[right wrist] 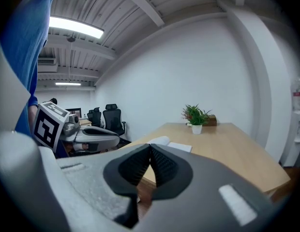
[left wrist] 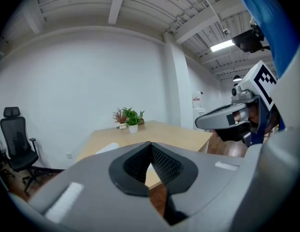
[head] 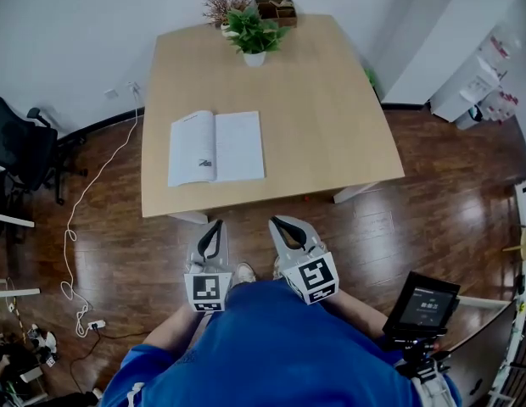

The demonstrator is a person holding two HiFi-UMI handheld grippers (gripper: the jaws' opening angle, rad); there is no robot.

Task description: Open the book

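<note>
**Book (head: 216, 147) open on the surface, both grippers shut and empty**

The book lies flat and open on the wooden surface (head: 322, 117), on the surface's left half and nearer its front edge than its far one. Its spine runs roughly front to back. The left page carries print and a small dark picture; the right page looks nearly plain. Nothing touches the book.

The left gripper (head: 218, 225) is off the surface, just short of its front edge and above the floor (head: 433, 219), pointing toward the surface. In its own view the two ribbed pads are pressed together with nothing between them. The right gripper (head: 276, 222) hangs beside it, also just short of the surface's front edge, and its jaws likewise meet tip to tip on nothing. Each gripper shows in the other's view, level with it and close at its side. Below them in the head view is the person's blue shirt (head: 271, 346).

At the surface's far edge, near the middle, stands a green plant (head: 254, 34) in a white pot. A dried reddish plant (head: 222, 5) and a dark box (head: 276, 8) sit just behind it, at that same edge. Left of the surface, on the floor, are a black chair (head: 25, 147) and a white cable (head: 76, 227). Off the surface's front right corner, near the person, a small screen (head: 420, 305) sits on a stand.
</note>
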